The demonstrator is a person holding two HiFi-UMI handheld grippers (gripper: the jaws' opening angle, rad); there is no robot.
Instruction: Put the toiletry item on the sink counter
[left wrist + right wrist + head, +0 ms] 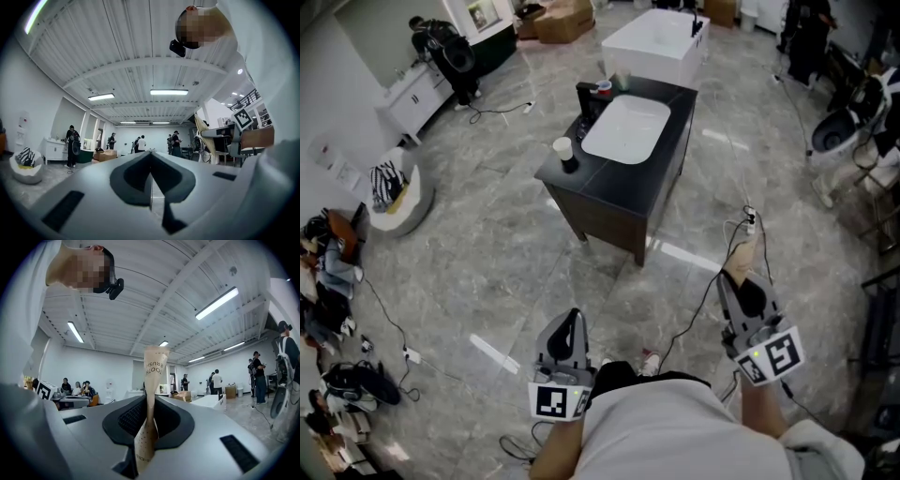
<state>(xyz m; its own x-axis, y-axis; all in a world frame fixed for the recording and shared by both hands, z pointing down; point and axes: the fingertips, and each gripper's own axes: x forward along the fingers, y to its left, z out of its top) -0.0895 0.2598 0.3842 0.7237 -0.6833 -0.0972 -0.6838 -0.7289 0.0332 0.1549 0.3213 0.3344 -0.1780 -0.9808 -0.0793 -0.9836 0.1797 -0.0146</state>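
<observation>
Tan paper toothbrush packet (154,366) clamped in the right tongs (150,404), well apart from the sink worktop (609,178).
Packet stands upright between the clenched right tongs, its lower end lost in their dark gap; from the head view it shows only as a small tan sliver (746,255) ahead of those tongs (739,279). Left tongs (151,159) are pressed together on nothing. Across the floor, the black worktop carries a white basin (626,129) and a cup (563,147); the bits by the tap are too small to tell.
</observation>
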